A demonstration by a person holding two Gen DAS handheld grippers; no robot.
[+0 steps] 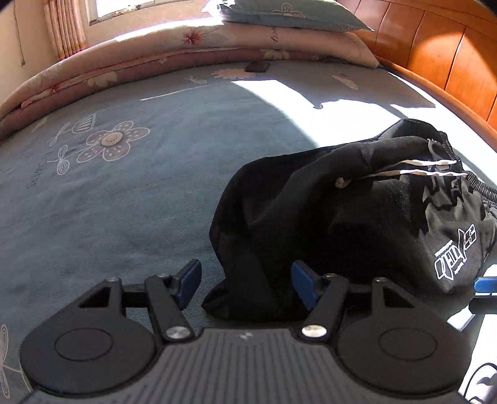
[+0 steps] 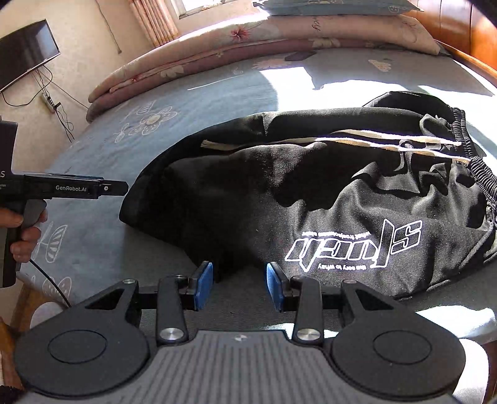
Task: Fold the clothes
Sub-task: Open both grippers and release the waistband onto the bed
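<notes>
On the left gripper I read "GenRobot.AI" in white along its black side. The black garment carries a white outlined logo, upside down to me; I can't make out its letters or the small line beneath. The far pillow has dark script, unreadable.

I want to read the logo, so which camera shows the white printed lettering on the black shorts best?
The right wrist view: the white lettering lies large, sunlit and whole on the black shorts, though upside down. The left wrist view shows the same print small, slanted and near the right edge.
</notes>
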